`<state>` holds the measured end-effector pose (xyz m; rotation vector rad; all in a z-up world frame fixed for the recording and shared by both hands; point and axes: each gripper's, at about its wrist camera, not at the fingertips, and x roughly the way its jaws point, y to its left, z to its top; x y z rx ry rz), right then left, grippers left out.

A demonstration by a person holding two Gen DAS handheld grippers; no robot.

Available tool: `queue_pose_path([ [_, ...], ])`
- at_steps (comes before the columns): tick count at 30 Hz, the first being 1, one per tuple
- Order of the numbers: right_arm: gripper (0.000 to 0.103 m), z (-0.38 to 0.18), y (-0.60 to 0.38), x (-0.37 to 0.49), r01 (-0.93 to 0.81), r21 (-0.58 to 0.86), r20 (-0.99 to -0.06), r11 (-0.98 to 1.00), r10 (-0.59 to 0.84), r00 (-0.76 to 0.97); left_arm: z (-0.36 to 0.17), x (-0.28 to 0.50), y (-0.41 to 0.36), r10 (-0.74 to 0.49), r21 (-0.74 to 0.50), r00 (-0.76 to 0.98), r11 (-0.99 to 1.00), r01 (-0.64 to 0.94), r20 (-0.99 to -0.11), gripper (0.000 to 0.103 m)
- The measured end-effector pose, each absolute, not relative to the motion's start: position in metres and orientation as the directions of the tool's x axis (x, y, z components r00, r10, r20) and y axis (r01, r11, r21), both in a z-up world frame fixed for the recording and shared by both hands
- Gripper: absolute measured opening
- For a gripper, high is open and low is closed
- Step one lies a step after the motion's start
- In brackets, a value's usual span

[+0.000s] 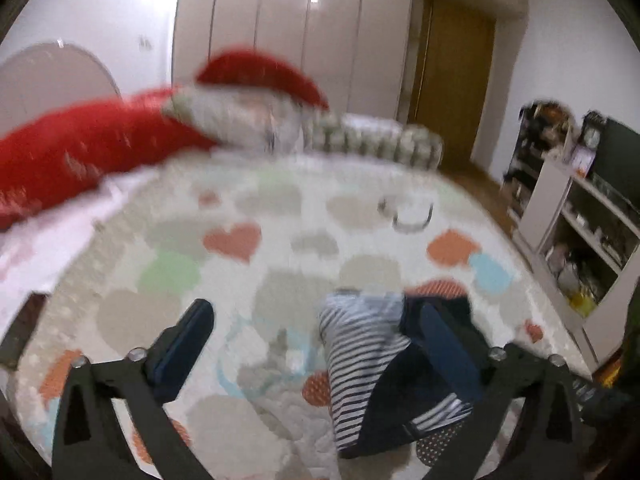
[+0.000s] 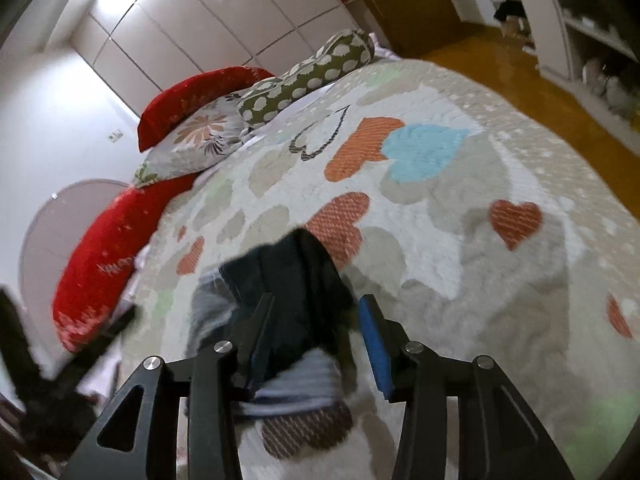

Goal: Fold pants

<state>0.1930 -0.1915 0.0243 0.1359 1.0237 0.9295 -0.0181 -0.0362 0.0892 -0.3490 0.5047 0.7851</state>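
Note:
The pants (image 1: 372,372) are a small bundle of dark navy cloth with navy-and-white striped parts, lying bunched on the heart-patterned bedspread (image 1: 240,240). In the left wrist view my left gripper (image 1: 316,340) is open, its jaws wide apart; the pants lie against its right finger (image 1: 444,344). In the right wrist view the pants (image 2: 296,292) lie between the fingers of my right gripper (image 2: 320,328), which is open with the cloth against its left finger (image 2: 260,336). The left wrist view is blurred by motion.
Red cushions (image 2: 104,256), a flowered pillow (image 2: 200,136) and a green dotted bolster (image 2: 316,72) lie along the bed's head. White wardrobes (image 1: 280,40) stand behind. Shelves (image 1: 580,232) and wooden floor (image 2: 520,80) are to the right of the bed.

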Motion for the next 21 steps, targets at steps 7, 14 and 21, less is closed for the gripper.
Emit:
queue_pose_path([
  [7,0.056,0.038,-0.197,0.145,-0.705,0.291,-0.692,0.647,0.651,0.312,0.100,-0.028,-0.056,0.553,-0.102,0.604,0.684,-0.723,-0.573,0.103],
  [14,0.059,0.029,-0.204,0.123,-0.725,0.218,-0.723,0.653,0.607,0.330,0.087,-0.028,-0.078,0.508,-0.052,0.576,0.720,-0.692,-0.640,0.103],
  [21,0.061,0.030,-0.213,0.119,-0.695,0.202,-0.730,0.690,0.579,0.363,0.081,-0.028,-0.087,0.462,-0.064,0.589,0.750,-0.659,-0.663,0.103],
])
